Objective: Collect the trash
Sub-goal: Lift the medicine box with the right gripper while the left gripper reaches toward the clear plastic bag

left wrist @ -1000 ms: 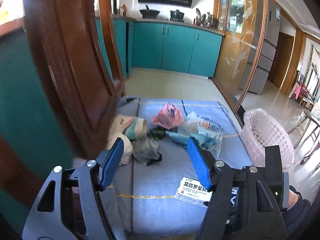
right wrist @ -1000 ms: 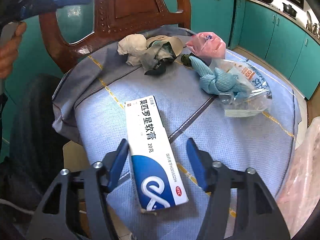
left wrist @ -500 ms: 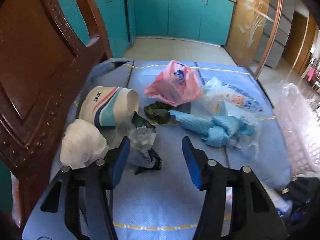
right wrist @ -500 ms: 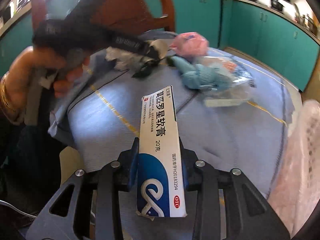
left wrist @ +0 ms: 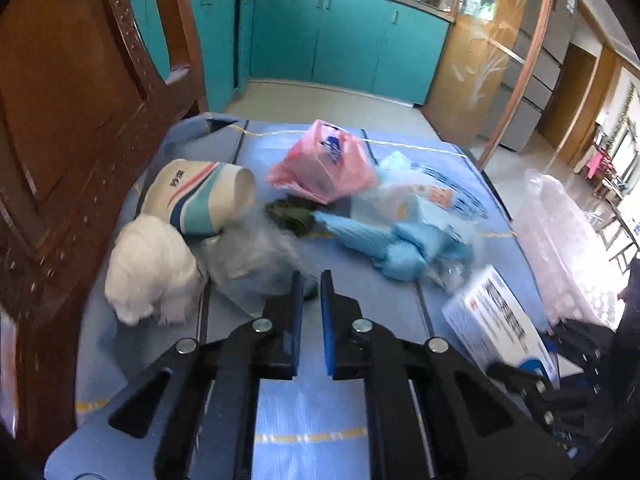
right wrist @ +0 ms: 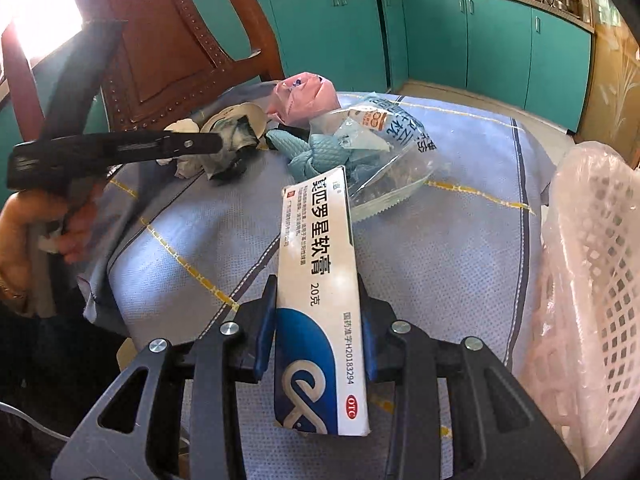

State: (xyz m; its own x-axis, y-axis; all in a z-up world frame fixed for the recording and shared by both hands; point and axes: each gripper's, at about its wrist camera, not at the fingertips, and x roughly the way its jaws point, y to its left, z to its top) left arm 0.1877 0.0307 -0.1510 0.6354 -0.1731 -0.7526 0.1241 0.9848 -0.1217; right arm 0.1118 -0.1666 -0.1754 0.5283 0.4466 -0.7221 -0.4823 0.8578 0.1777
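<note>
Trash lies on a blue cloth (left wrist: 304,412) over a chair seat: a paper cup (left wrist: 200,198), a white tissue wad (left wrist: 150,270), a crumpled clear-and-dark plastic bag (left wrist: 252,264), a pink bag (left wrist: 324,164), a light blue cloth (left wrist: 396,242) and a clear printed bag (right wrist: 384,136). My left gripper (left wrist: 308,280) is shut on the edge of the crumpled plastic bag. My right gripper (right wrist: 318,308) is shut on a white and blue ointment box (right wrist: 320,296), held above the cloth. The box also shows in the left wrist view (left wrist: 500,320).
A pink mesh basket lined with a clear bag (right wrist: 592,264) stands right of the seat. The carved wooden chair back (left wrist: 72,120) rises on the left. Teal kitchen cabinets (left wrist: 340,44) line the far wall. The tiled floor (left wrist: 332,100) lies beyond the seat.
My left gripper moved forward and closed on the crumpled plastic bag. My right gripper closed on the ointment box and lifted it off the cloth.
</note>
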